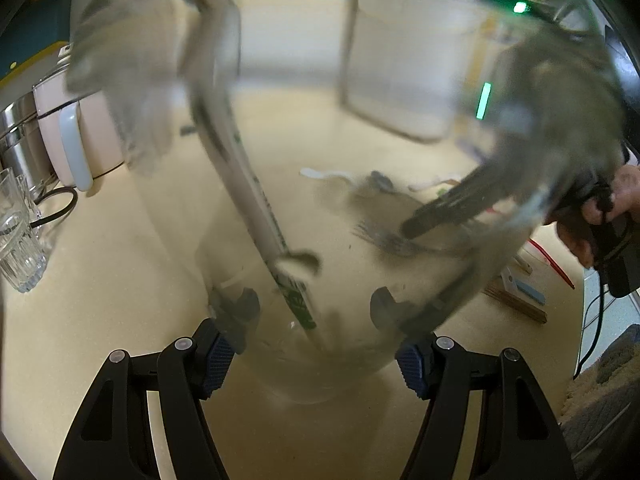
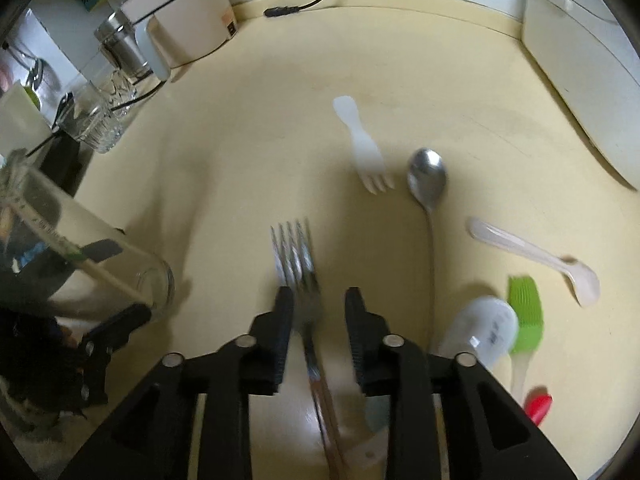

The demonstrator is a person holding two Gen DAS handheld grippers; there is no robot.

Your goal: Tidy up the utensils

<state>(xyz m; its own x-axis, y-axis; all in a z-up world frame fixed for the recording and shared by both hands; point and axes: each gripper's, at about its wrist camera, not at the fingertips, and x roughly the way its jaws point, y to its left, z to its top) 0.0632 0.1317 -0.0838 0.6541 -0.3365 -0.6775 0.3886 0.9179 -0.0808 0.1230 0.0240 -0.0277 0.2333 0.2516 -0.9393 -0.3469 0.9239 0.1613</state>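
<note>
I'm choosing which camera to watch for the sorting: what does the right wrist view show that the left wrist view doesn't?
Only the right wrist view shows the steel spoon, green brush and the right gripper open astride the metal fork. Only the left wrist view shows the left gripper clamping the glass jar up close. Both show jar, fork, white plastic fork and counter.
</note>
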